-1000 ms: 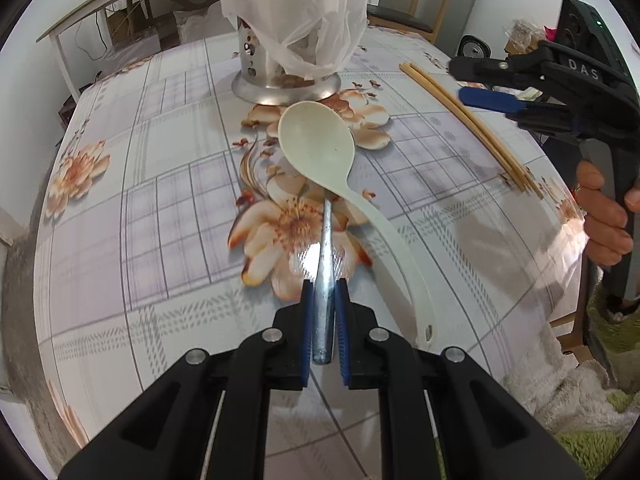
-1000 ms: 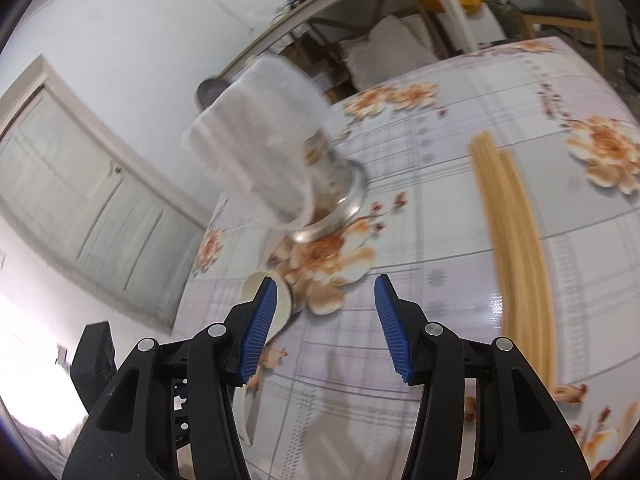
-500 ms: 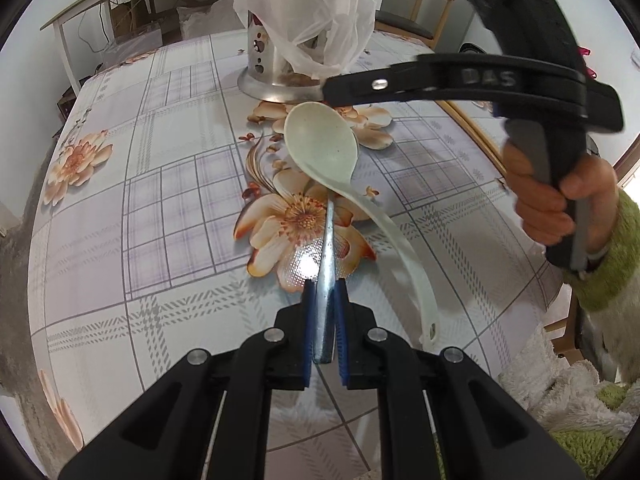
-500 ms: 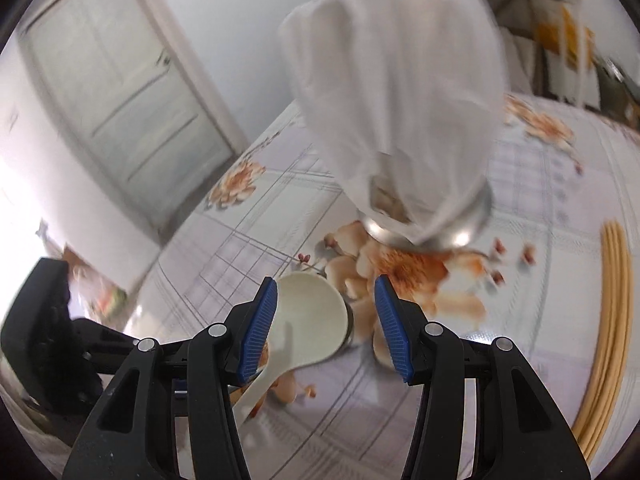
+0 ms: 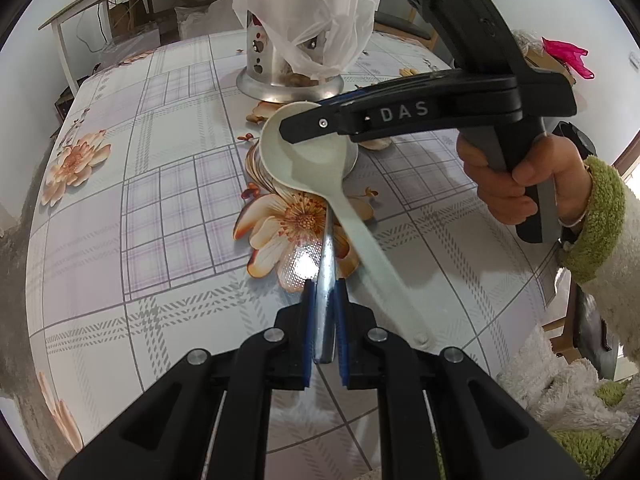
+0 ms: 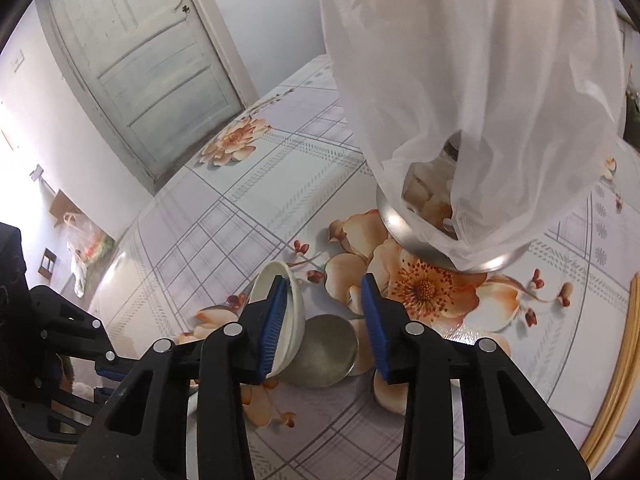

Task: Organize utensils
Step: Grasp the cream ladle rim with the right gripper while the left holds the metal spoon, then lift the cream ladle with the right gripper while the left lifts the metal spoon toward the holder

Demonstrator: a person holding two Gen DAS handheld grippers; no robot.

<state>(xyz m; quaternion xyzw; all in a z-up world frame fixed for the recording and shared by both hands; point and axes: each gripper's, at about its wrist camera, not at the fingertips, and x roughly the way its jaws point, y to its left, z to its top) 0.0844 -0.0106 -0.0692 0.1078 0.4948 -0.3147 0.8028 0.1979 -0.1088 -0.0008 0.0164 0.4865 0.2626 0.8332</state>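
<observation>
Blue pads of the left gripper (image 5: 324, 328) clamp the handle of a metal spoon (image 5: 326, 280) that lies on the floral tablecloth (image 5: 168, 200). A cream plastic spoon (image 5: 308, 160) rests across it, bowl tipped on edge. The right gripper (image 6: 324, 320), lettered "DAS" on its arm, has just been closing; its jaws stand apart around the cream bowl's rim and the metal spoon's bowl, one pad against the cream rim. Behind stands a steel utensil holder (image 5: 260, 64) draped with a white plastic bag (image 5: 312, 8). Chopsticks (image 6: 620, 380) lie at the right.
</observation>
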